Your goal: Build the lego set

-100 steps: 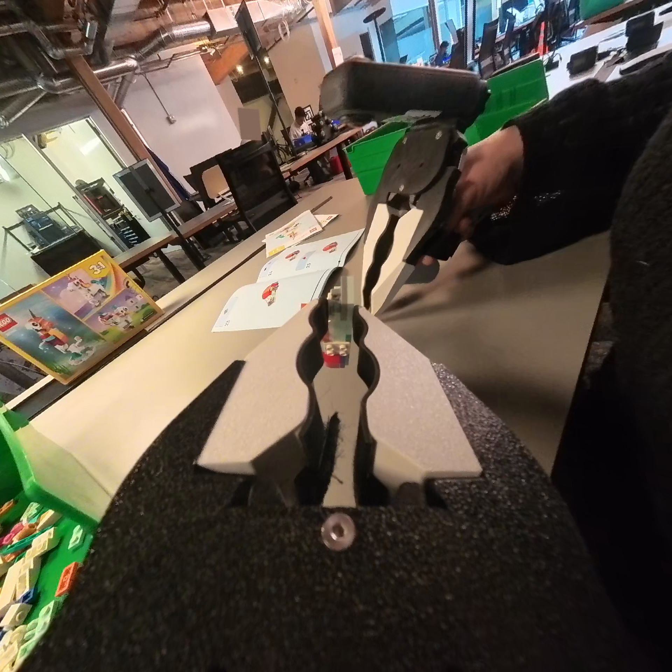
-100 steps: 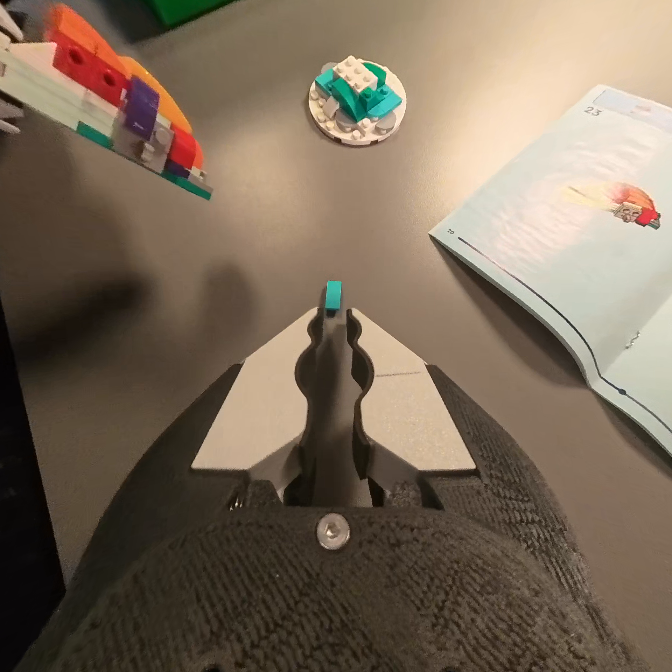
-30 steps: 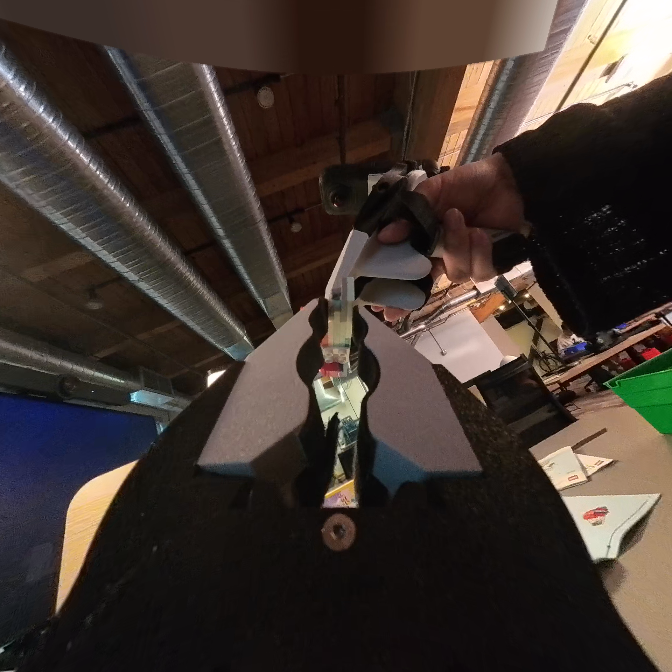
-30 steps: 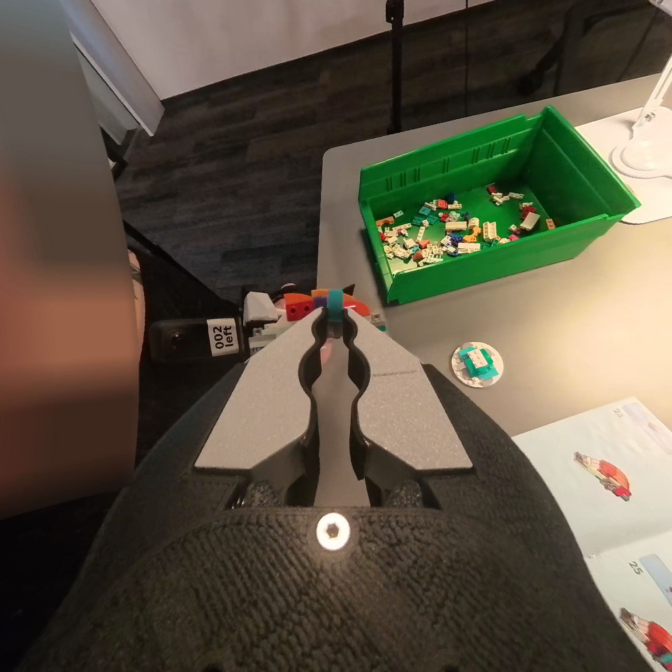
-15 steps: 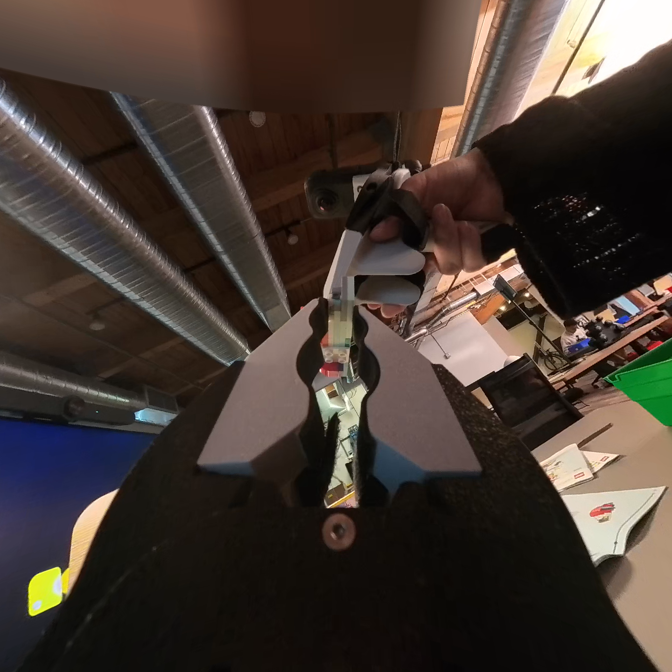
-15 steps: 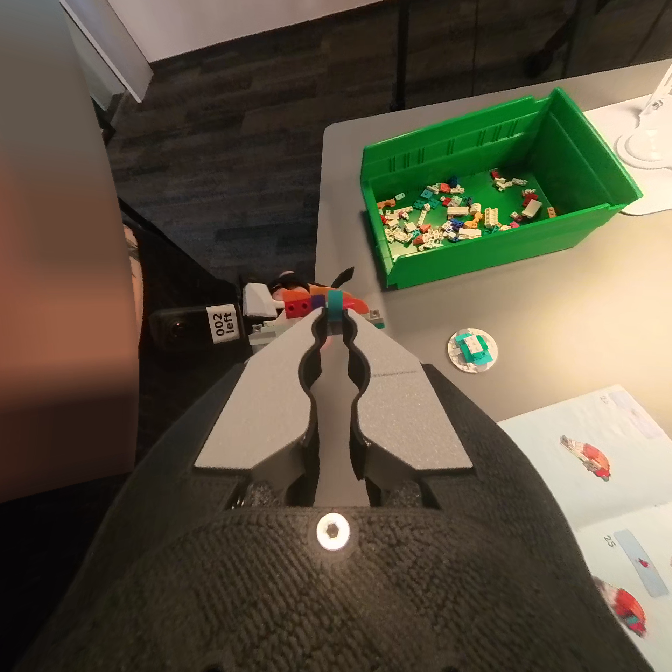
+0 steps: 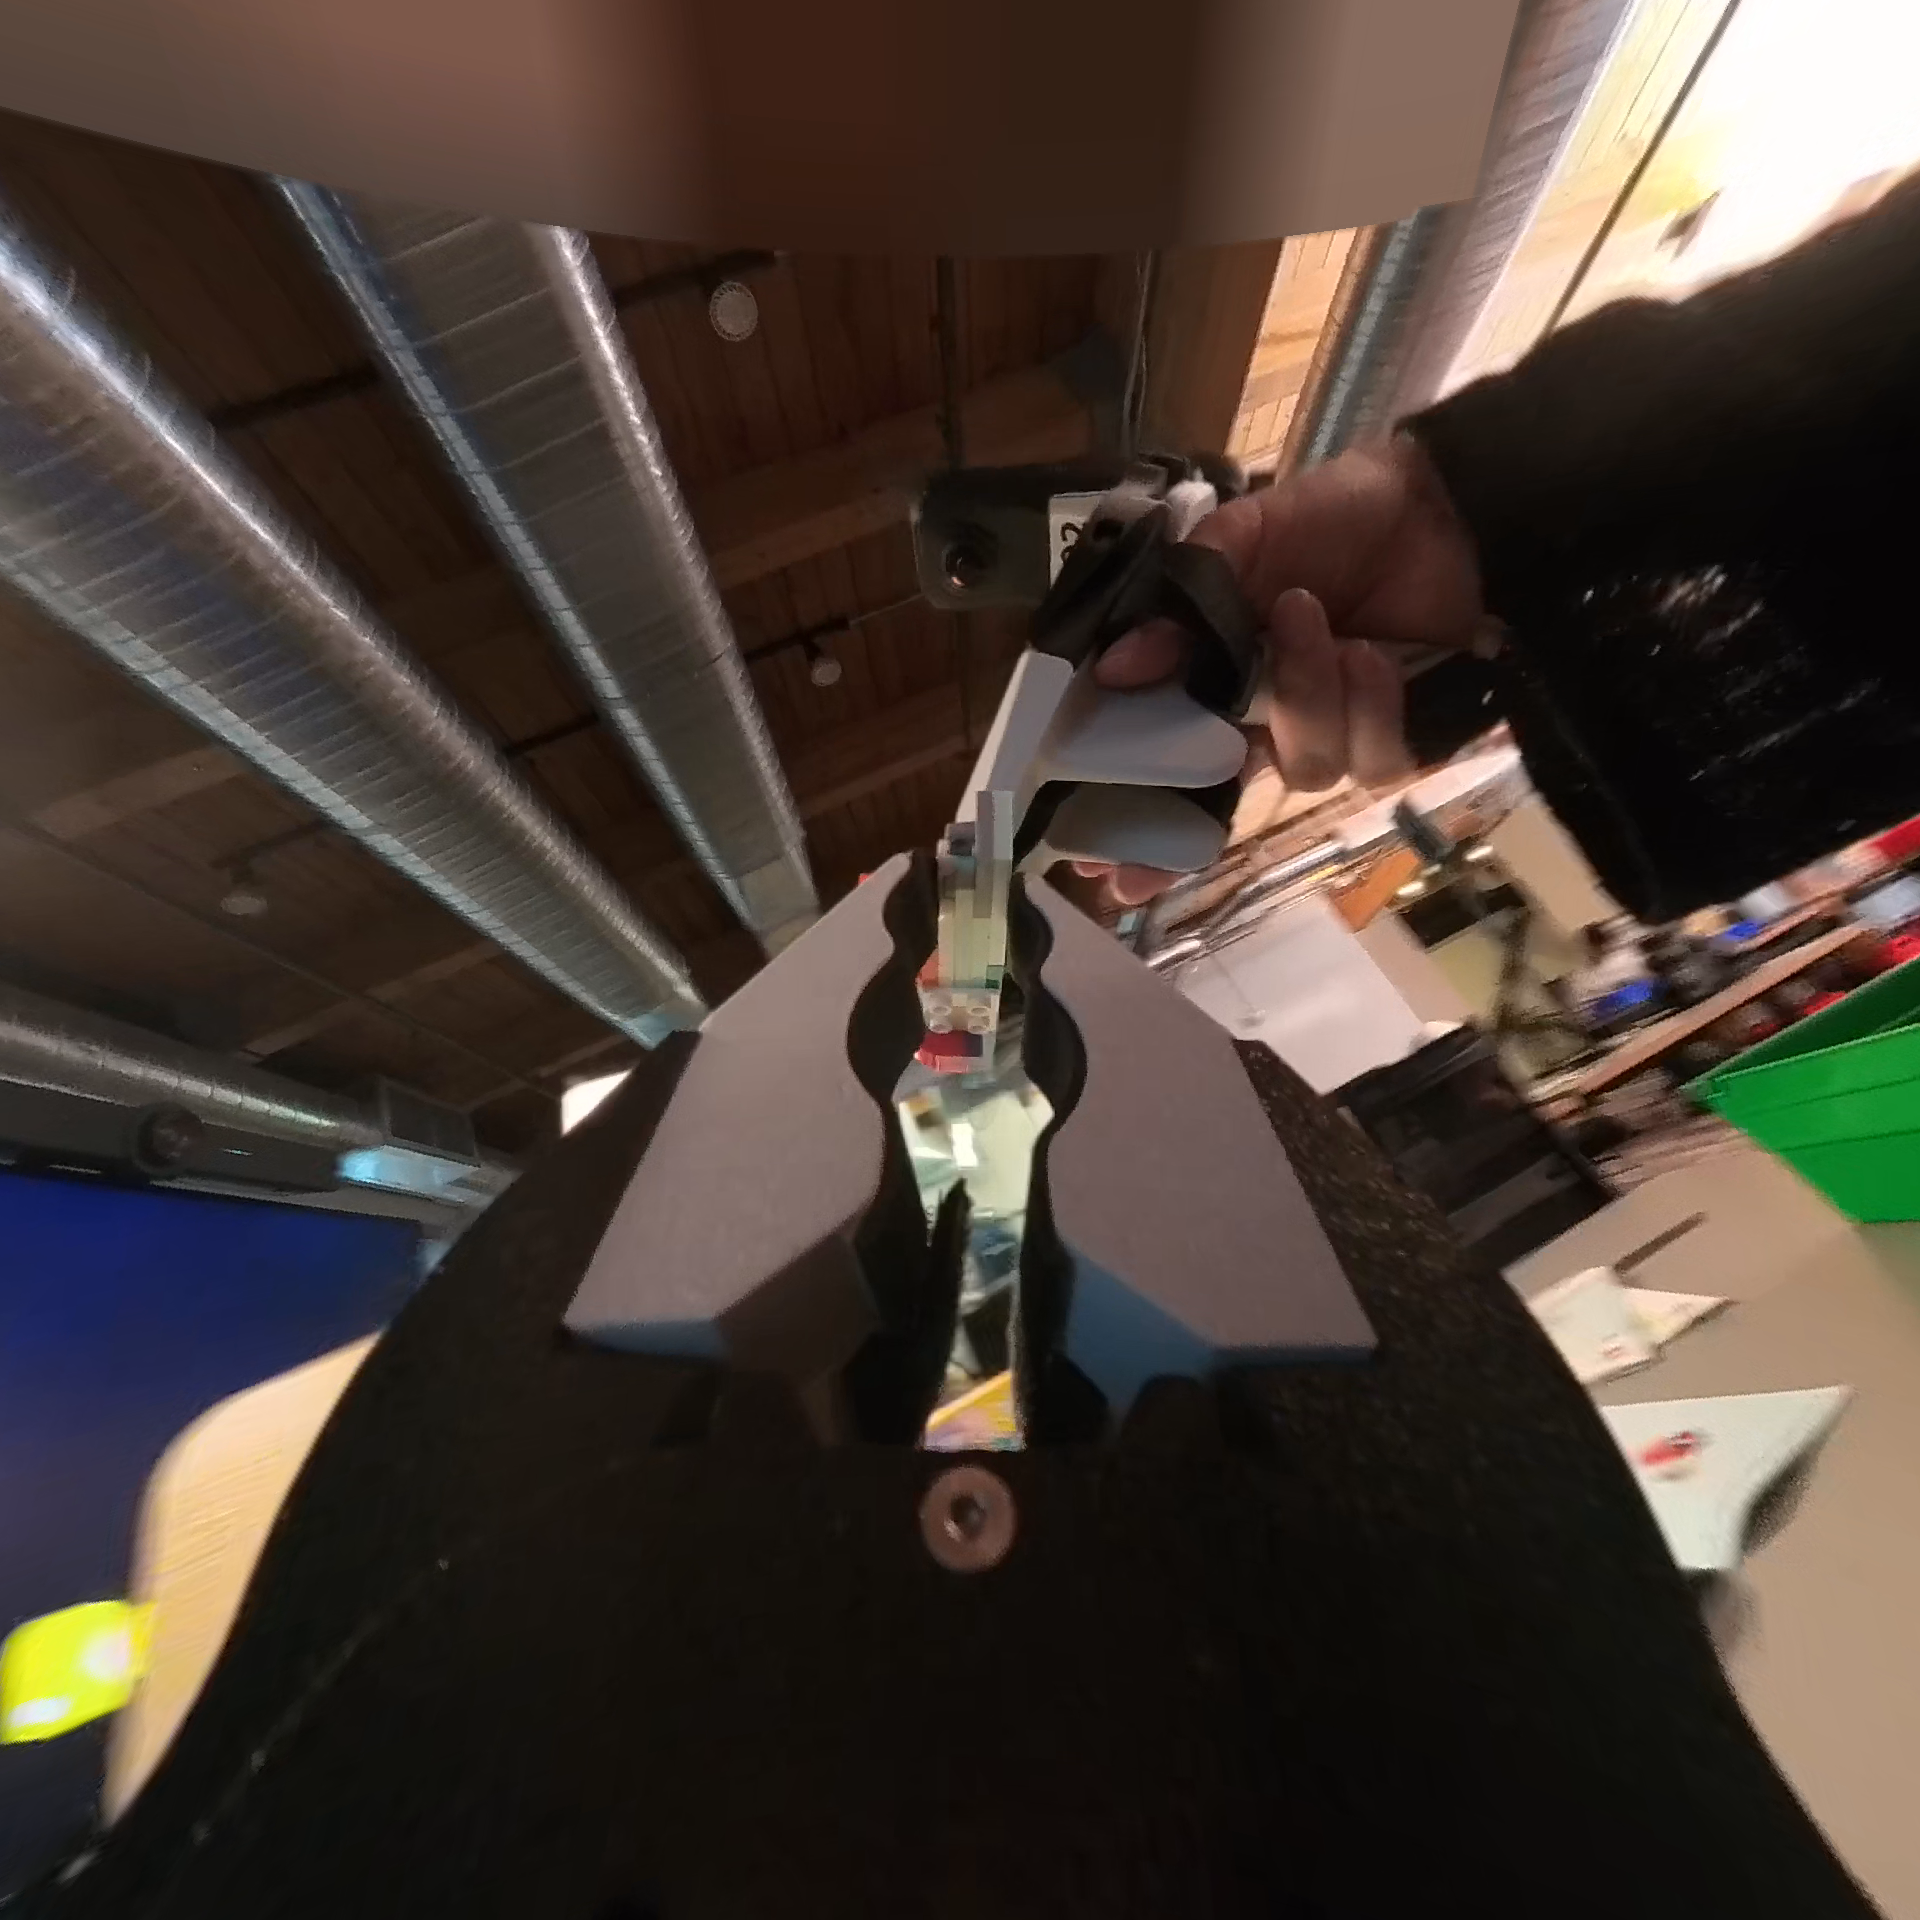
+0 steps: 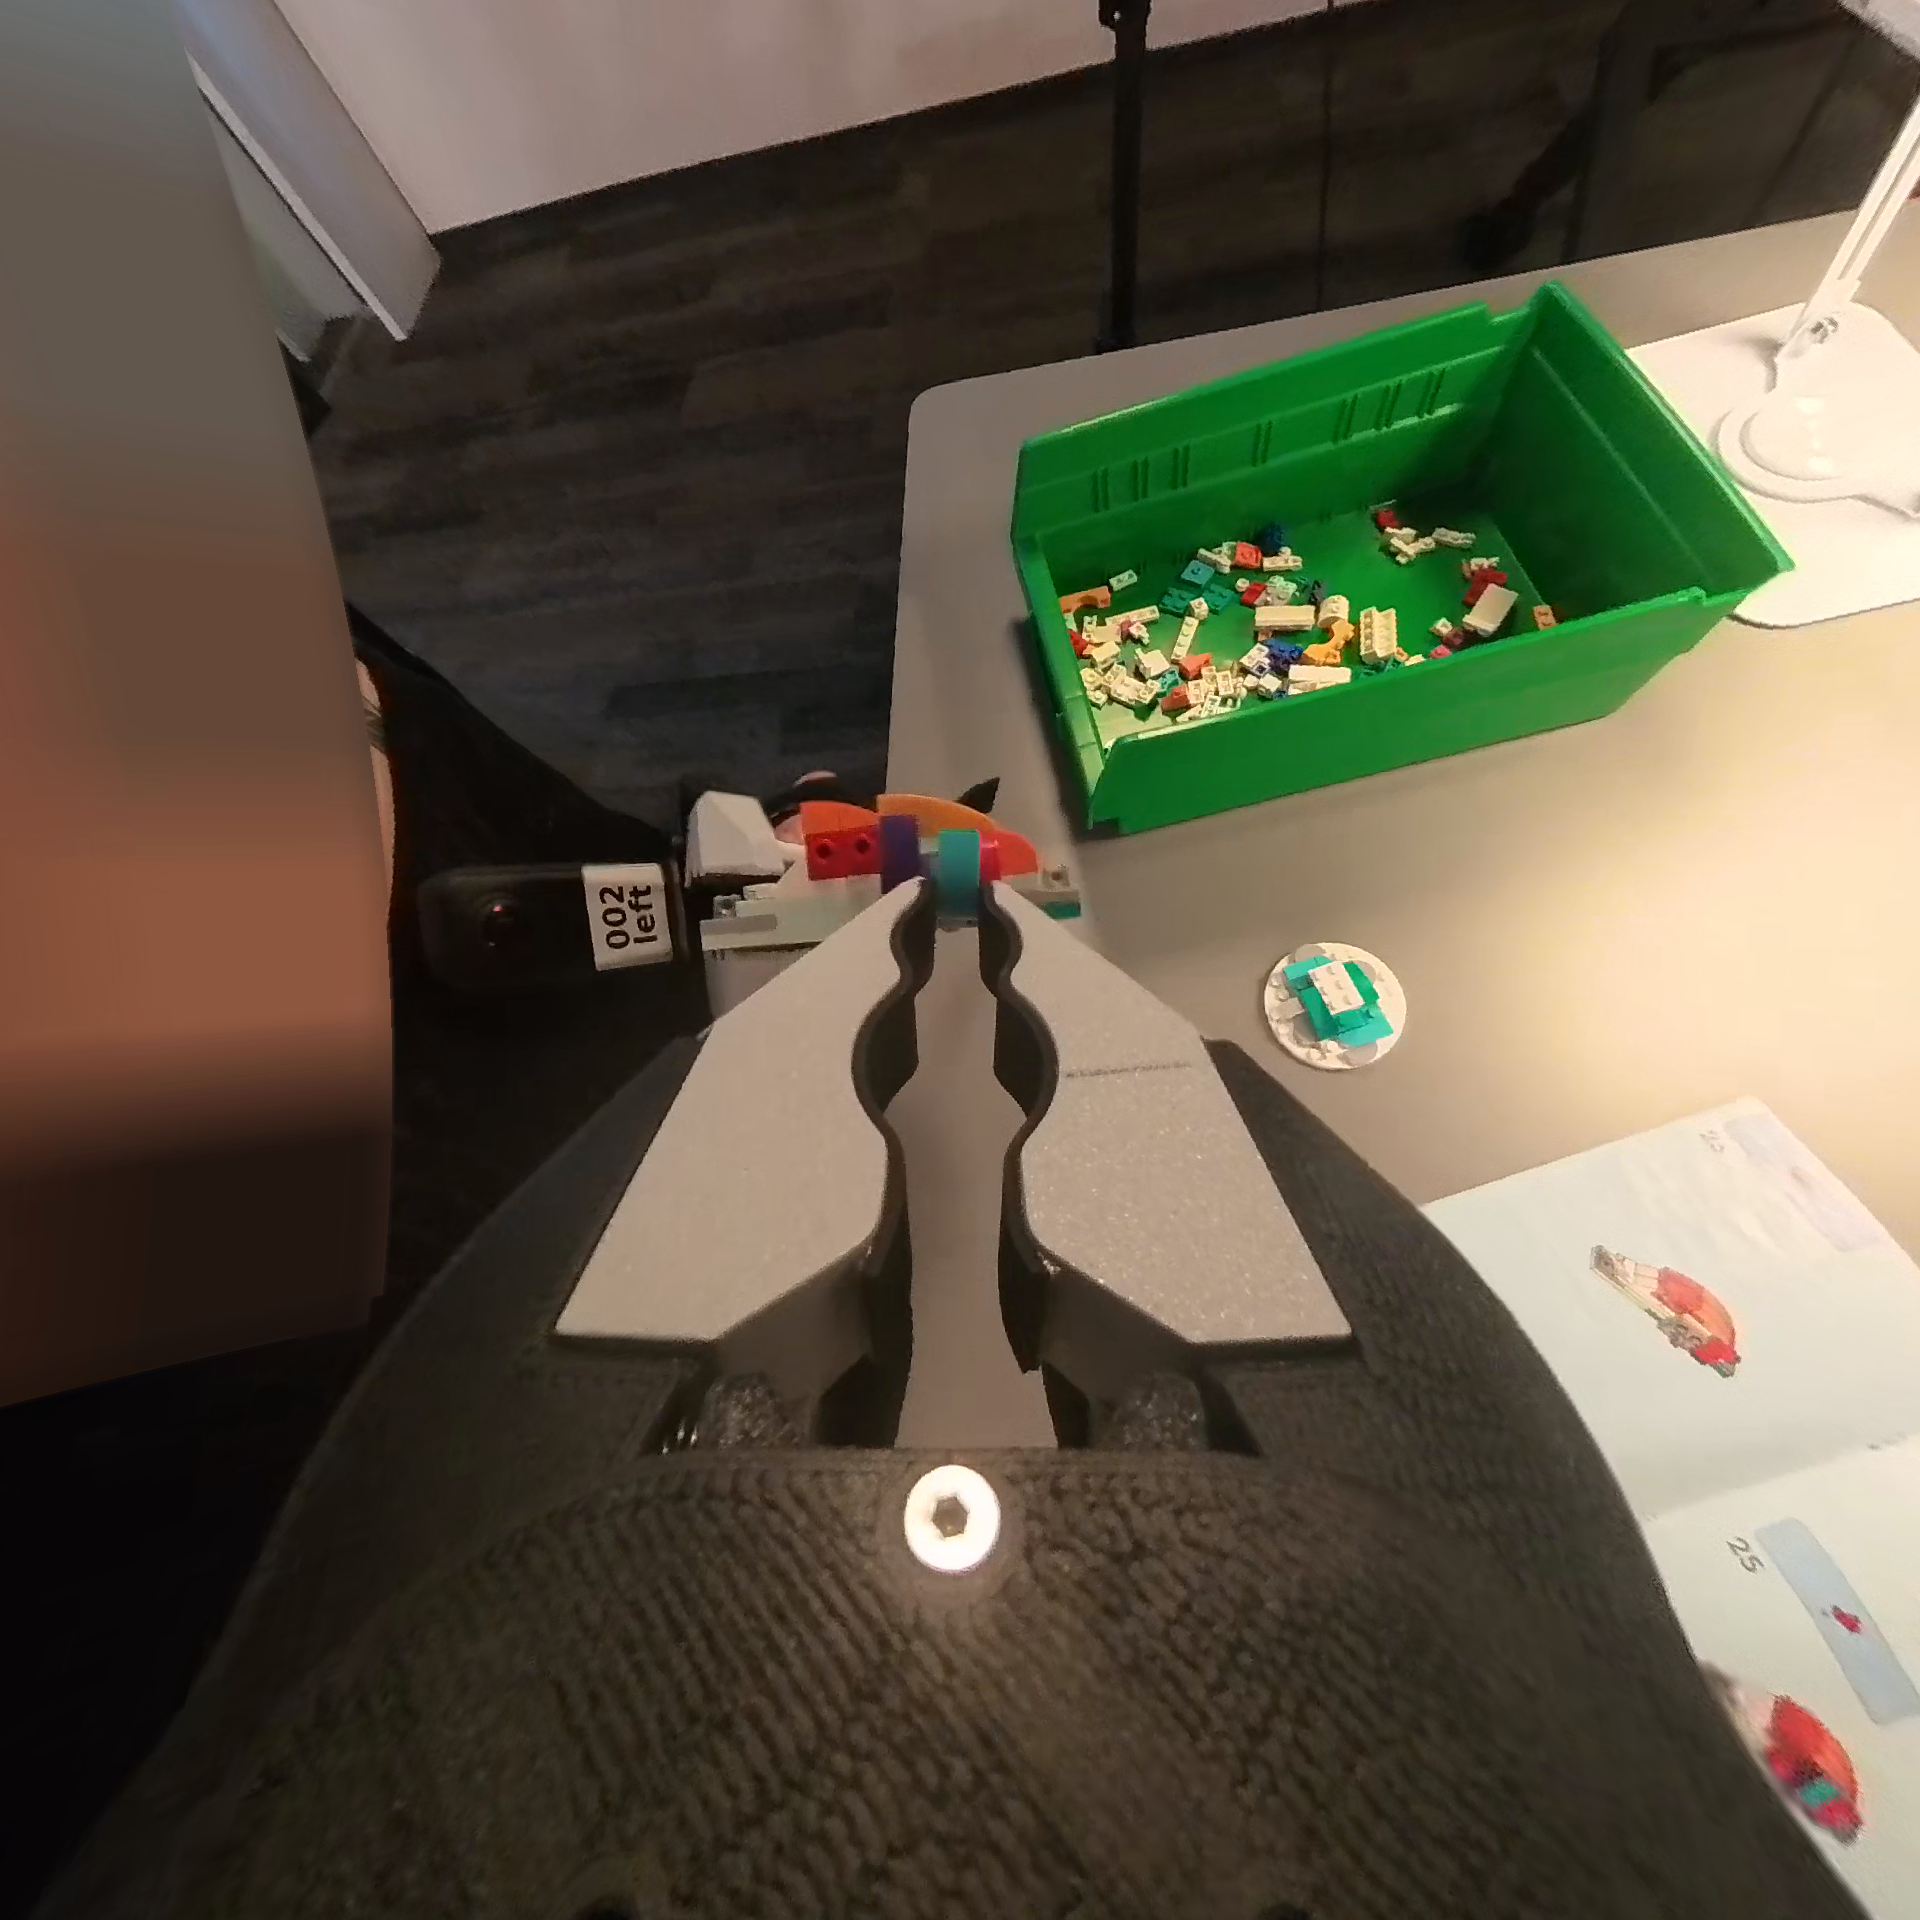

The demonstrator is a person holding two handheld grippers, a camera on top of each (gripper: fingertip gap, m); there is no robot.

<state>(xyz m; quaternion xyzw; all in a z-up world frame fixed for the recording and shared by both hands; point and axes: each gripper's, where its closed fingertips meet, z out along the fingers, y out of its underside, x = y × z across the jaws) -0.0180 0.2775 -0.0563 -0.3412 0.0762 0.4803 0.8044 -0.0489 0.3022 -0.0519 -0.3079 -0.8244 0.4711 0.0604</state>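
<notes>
fingers of the right gripper are clenched on a small teal lego brick, pressing it against the multicoloured lego build of red, orange, purple and white bricks. left gripper pinches that build at its tips, above the grey worktop.

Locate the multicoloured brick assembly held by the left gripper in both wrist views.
Left wrist view: multicoloured brick assembly at centre, edge-on, clamped in the left gripper.
Right wrist view: upper centre-left, side-on, just beyond the right gripper.
Shared landmark: green plastic bin.
</notes>
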